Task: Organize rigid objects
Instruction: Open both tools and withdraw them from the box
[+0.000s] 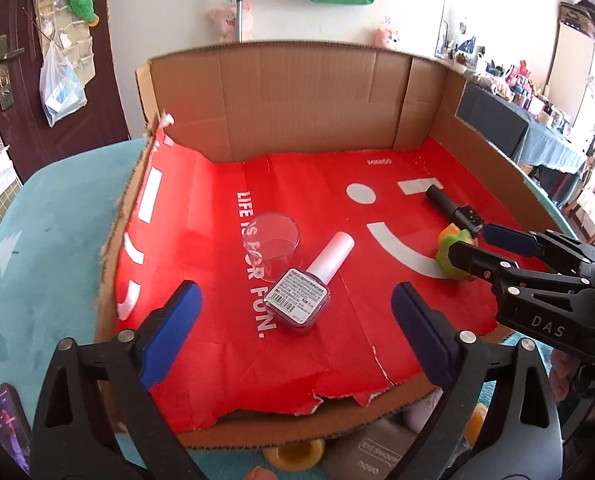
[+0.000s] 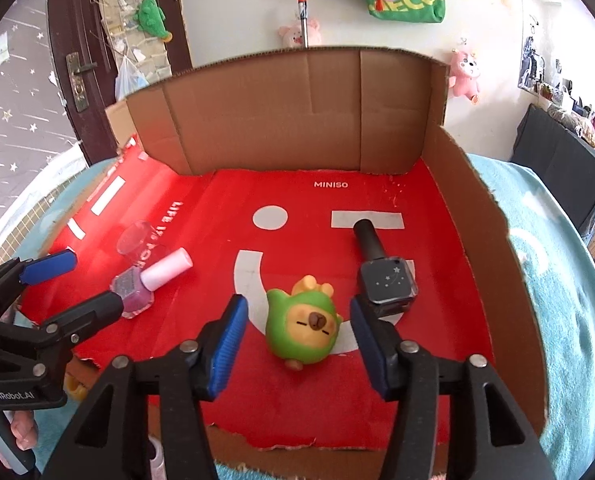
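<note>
A cardboard box (image 1: pixel 297 92) lined with red paper holds the objects. A pink glitter nail polish bottle with a white cap (image 1: pixel 309 284) lies on its side; it also shows in the right wrist view (image 2: pixel 149 284). My left gripper (image 1: pixel 297 320) is open, its jaws either side of the bottle's base, not touching. A green and yellow capybara figure (image 2: pixel 303 326) lies between the open jaws of my right gripper (image 2: pixel 297 344). A black nail polish bottle (image 2: pixel 381 272) lies just right of it. A clear glass cup (image 1: pixel 275 240) stands behind the pink bottle.
The box sits on a light blue cloth (image 1: pixel 37 260). A phone (image 1: pixel 9 424) lies at the left front. A grey eyeshadow case (image 1: pixel 373 456) and a yellow ring (image 1: pixel 297 454) lie before the box's front edge. The box walls rise at back and right.
</note>
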Available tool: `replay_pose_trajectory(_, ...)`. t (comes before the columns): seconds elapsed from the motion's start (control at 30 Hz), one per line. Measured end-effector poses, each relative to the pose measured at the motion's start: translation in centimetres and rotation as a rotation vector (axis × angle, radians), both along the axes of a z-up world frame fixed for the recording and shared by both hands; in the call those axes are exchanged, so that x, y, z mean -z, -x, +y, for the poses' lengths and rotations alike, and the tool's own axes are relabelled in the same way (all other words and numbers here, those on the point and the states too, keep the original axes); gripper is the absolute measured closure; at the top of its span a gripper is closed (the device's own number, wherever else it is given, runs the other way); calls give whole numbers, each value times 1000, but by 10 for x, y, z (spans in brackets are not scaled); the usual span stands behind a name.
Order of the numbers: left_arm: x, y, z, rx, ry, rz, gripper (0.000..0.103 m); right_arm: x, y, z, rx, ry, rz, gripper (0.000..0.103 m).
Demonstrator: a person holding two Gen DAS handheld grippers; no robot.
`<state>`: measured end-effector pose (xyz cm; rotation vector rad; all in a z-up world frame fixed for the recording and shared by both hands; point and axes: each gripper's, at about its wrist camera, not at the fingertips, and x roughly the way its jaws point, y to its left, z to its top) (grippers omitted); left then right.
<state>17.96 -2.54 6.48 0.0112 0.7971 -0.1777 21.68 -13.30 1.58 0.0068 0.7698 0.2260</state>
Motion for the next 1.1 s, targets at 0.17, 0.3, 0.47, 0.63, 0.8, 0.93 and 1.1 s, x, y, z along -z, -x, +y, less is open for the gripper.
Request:
replay_pose_trajectory(0.17, -9, 15, 4, 5, 29, -30, 0, -12, 19, -3, -12, -23, -45, 30)
replay_pose_trajectory(0.3, -16, 27, 7, 7, 39, -54, 0, -18, 32, -2, -24, -11, -81, 20)
replay_pose_trajectory(0.47, -22, 43, 7, 9, 24, -86, 0, -26, 46, -3, -35, -39, -111, 11)
replay_pose_trajectory(0.63, -24, 59, 5, 9, 4, -124, 0, -33, 62, -3, -43, -54, -156, 0)
replay_pose_trajectory(0.8, -21, 67, 10, 14, 34, -109, 0, -36, 76, -5, -39, -68, -186, 0)
replay_pose_trajectory(0.93, -20, 74, 15, 13, 46, -106, 0, -37, 86, -6, -43, -81, -205, 0)
replay_pose_trajectory(1.1, -19, 83, 15, 10, 24, -114, 0, -37, 98, -7, -40, -94, -221, 0)
